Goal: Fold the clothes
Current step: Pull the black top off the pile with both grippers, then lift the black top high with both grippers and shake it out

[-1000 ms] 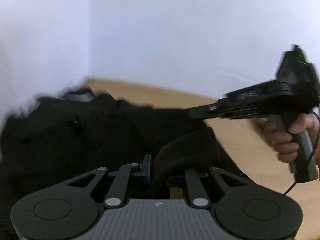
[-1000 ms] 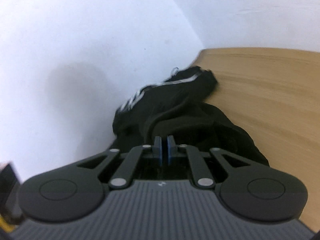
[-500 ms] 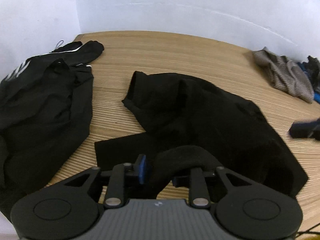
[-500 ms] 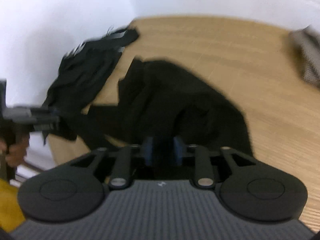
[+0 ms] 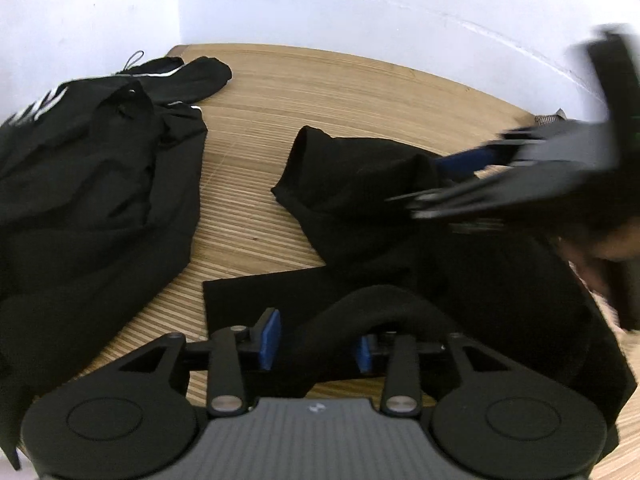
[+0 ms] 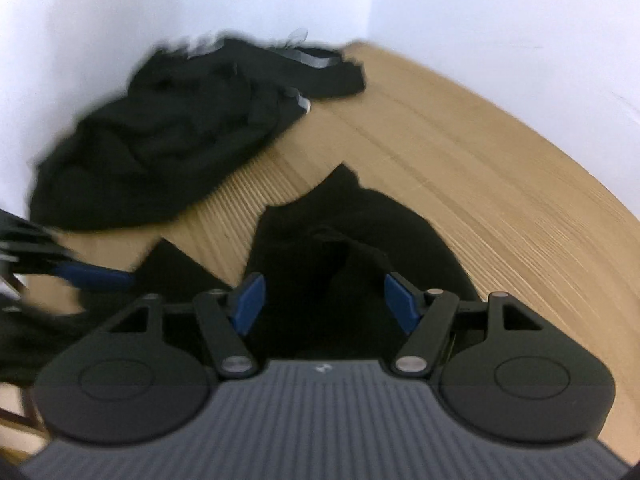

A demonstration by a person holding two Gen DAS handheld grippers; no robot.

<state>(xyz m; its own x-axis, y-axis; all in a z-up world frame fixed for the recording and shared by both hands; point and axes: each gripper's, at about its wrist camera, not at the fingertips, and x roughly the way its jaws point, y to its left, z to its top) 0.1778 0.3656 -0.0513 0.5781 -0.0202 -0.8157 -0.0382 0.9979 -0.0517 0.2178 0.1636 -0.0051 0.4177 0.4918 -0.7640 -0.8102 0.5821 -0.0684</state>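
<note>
Black garment [image 5: 460, 264] lies rumpled mid-counter [image 5: 360, 92], unfolded; folding barely begun. Left gripper [image 5: 316, 344] fingers are opening around a cloth hump; right gripper [image 6: 324, 304] fingers opening, released. Second black heap [image 5: 88, 184] waits at nine o'clock.

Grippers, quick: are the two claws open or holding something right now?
Left gripper: opening, a fold of the black garment between its jaws, not pinched.
Right gripper: opening wide, over the same garment, gripping nothing.
</note>
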